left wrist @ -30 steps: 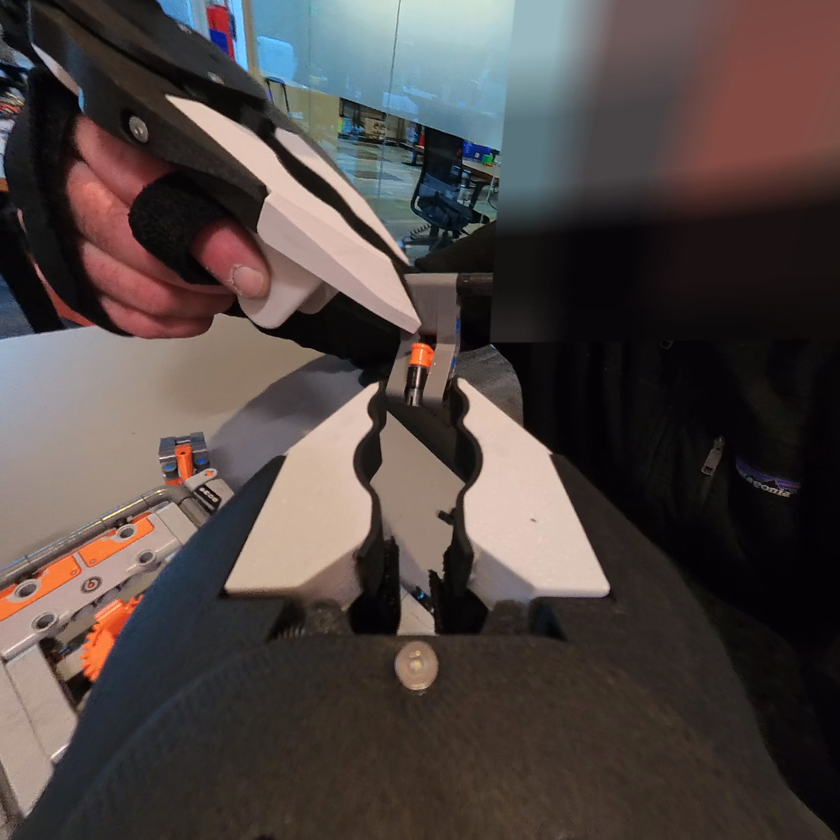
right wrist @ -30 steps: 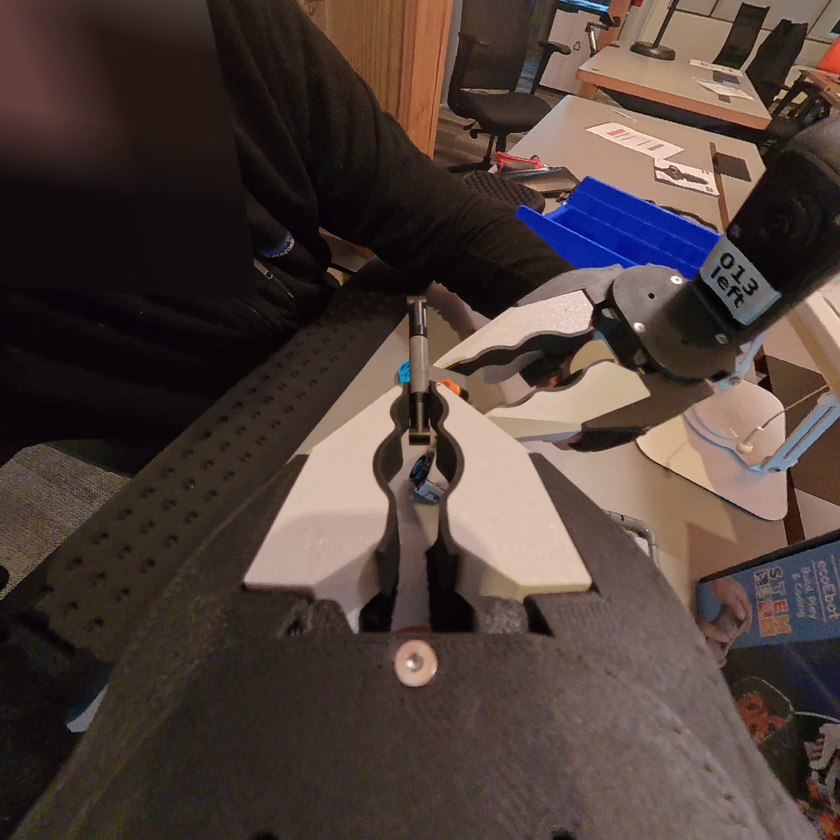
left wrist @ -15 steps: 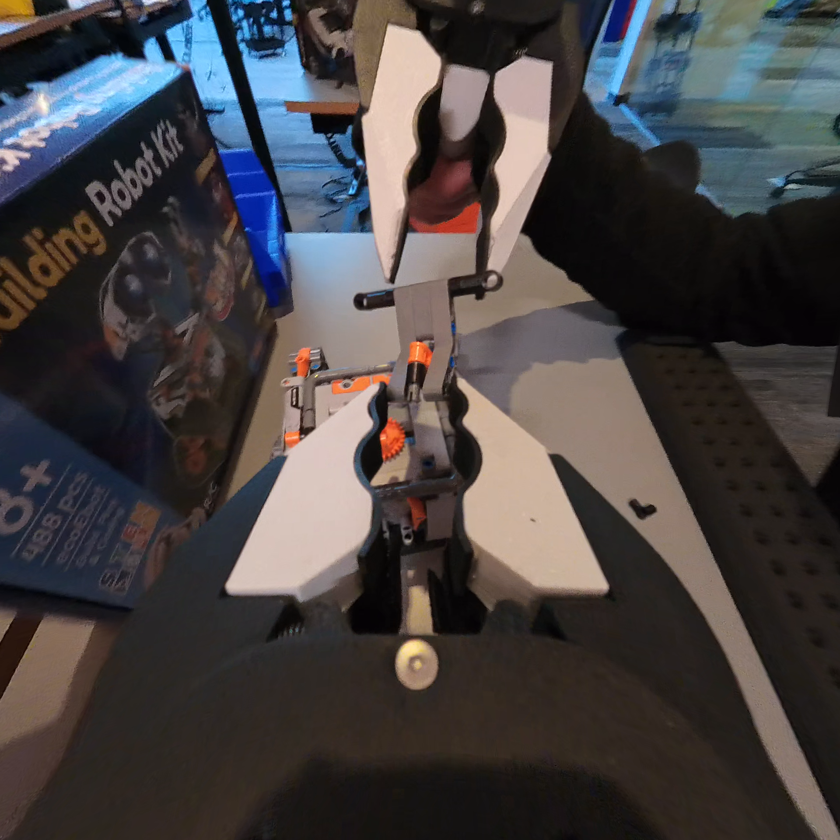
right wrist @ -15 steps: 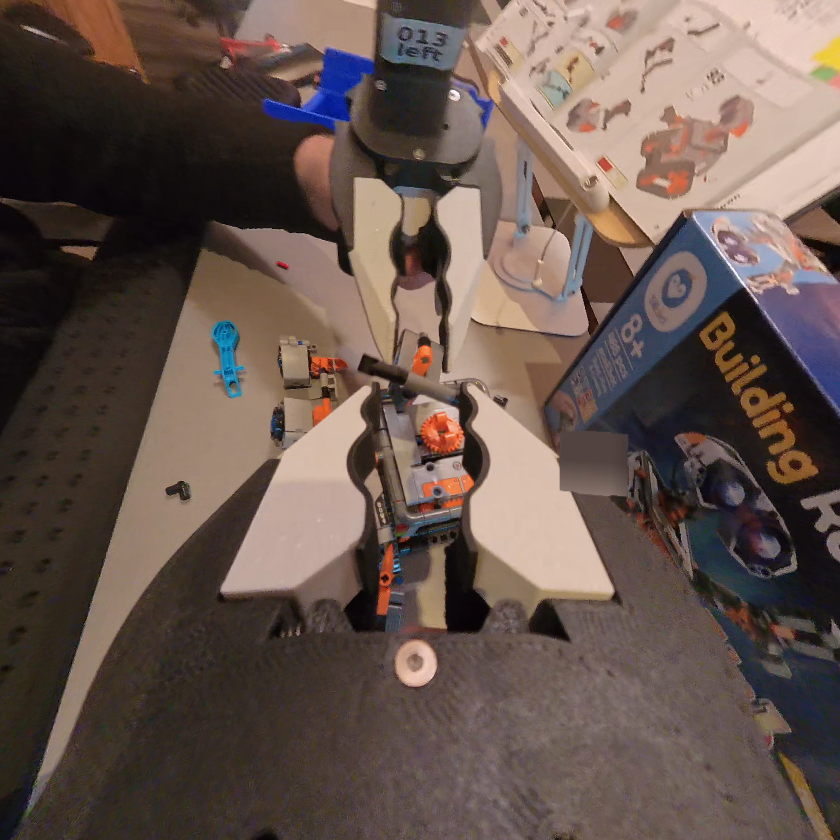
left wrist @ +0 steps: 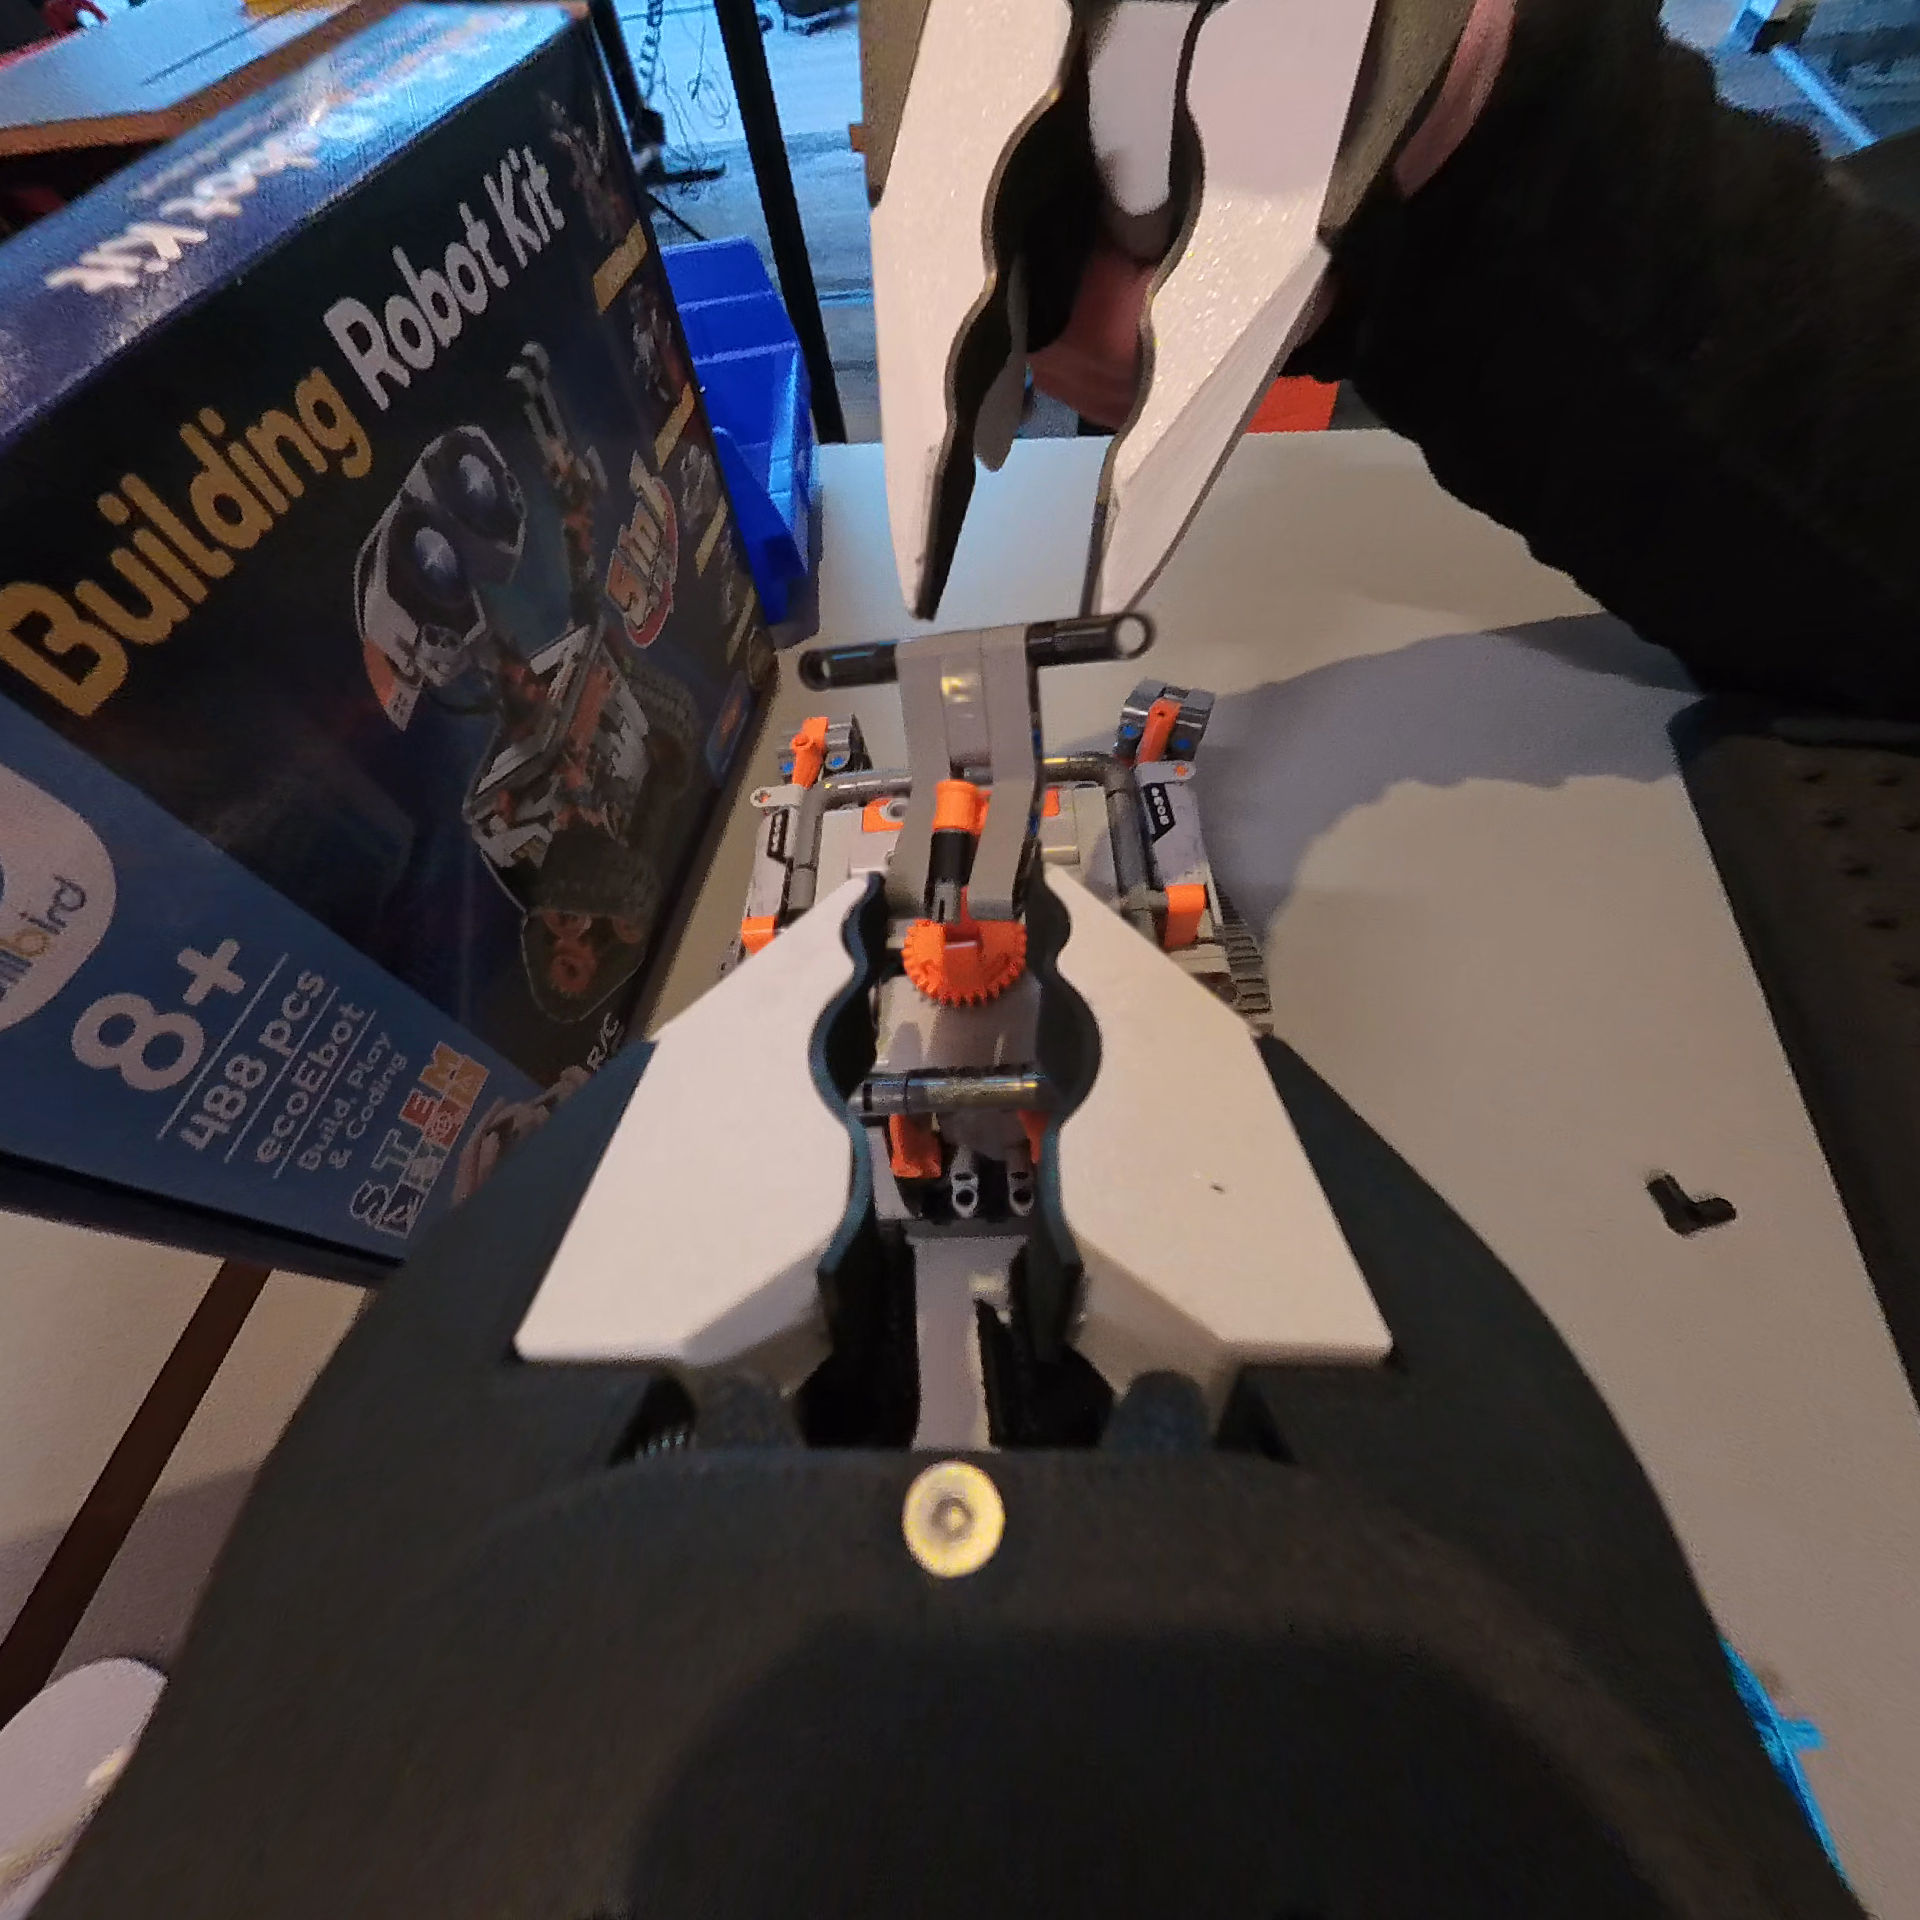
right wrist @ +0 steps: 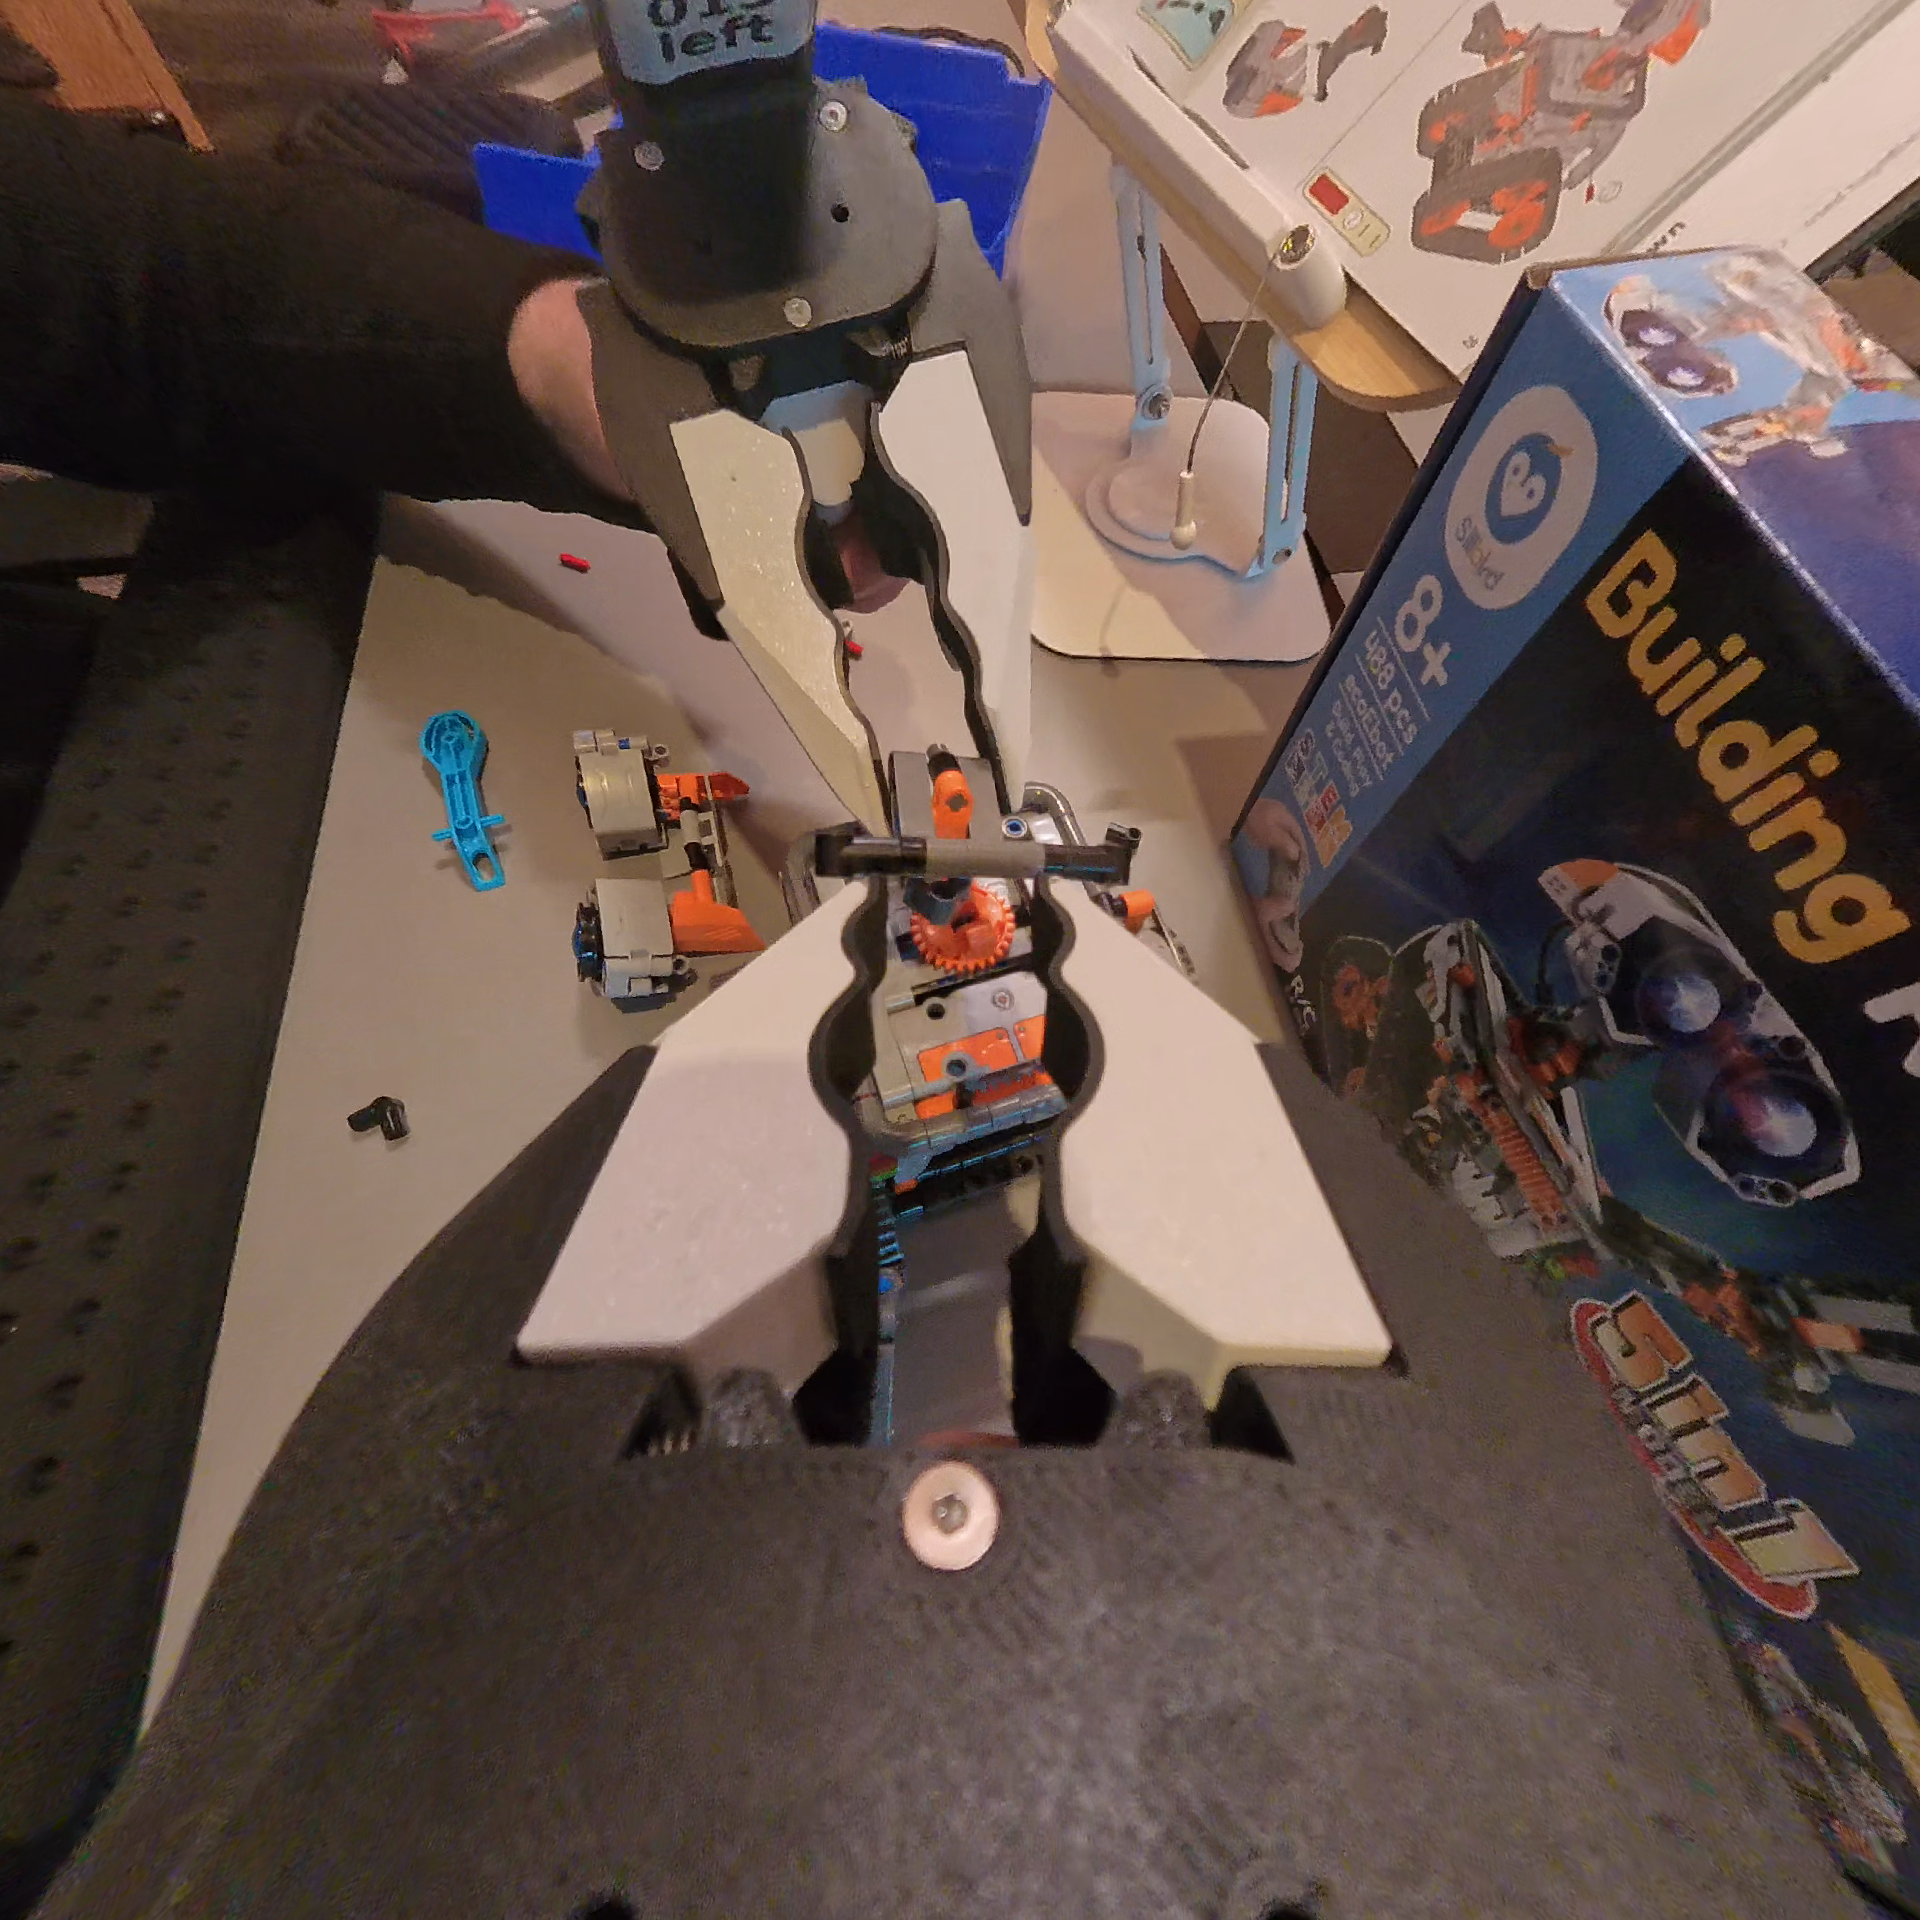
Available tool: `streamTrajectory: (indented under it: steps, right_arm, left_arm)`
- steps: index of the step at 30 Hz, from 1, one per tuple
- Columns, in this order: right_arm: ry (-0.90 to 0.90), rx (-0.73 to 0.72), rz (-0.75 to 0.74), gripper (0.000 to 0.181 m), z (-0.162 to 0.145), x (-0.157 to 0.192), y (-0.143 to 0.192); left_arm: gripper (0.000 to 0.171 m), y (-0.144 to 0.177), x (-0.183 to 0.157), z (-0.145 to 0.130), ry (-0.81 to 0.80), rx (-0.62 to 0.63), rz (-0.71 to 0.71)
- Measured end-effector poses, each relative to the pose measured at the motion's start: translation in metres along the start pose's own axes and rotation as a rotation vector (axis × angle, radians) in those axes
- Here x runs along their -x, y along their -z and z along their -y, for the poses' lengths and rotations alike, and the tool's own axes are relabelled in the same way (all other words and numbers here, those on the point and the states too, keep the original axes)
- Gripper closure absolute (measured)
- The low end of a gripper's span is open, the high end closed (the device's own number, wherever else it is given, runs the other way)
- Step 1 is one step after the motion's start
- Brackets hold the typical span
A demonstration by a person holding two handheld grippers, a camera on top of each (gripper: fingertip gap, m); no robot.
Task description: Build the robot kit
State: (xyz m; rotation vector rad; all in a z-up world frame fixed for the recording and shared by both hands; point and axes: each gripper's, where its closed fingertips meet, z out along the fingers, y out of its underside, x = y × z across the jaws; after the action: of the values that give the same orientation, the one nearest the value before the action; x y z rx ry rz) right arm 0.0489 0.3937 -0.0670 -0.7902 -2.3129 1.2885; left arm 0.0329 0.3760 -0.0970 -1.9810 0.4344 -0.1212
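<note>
**Two grippers meet over a grey-and-orange brick model**

In the left wrist view, our left gripper (left wrist: 956,904) has its jaws closed on the foot of a grey lever arm (left wrist: 966,707). The arm rises toward 12 o'clock from the tracked model (left wrist: 1164,821) on the table (left wrist: 1403,831). An orange gear (left wrist: 961,961) sits just behind the fingertips.

A black axle (left wrist: 1091,632) crosses the top of the arm. Our right gripper (right wrist: 956,894) comes in from 12 o'clock in that view. Its jaws stand apart and hold nothing, and its tips are just above the axle. We cannot tell whether they touch it.

A dark blue kit box (left wrist: 312,623) stands close beside the model at 9 o'clock. A small black pin (left wrist: 1688,1210) lies apart at 3 o'clock.

In the right wrist view, two small grey-and-orange assemblies (right wrist: 644,810) and a light blue tool (right wrist: 462,790) lie at 10 o'clock. An open instruction booklet (right wrist: 1455,156) rests on a stand at 1 o'clock.
</note>
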Motion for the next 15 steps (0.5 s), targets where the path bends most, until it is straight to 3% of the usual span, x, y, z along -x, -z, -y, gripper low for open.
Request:
streamTrajectory:
  steps: [15]
  right_arm:
    - [-0.073,0.057,0.053,0.156,-0.014,0.003,-0.004]
  left_arm:
    - [0.146,-0.013,0.004,-0.013,-0.059,0.065,0.151]
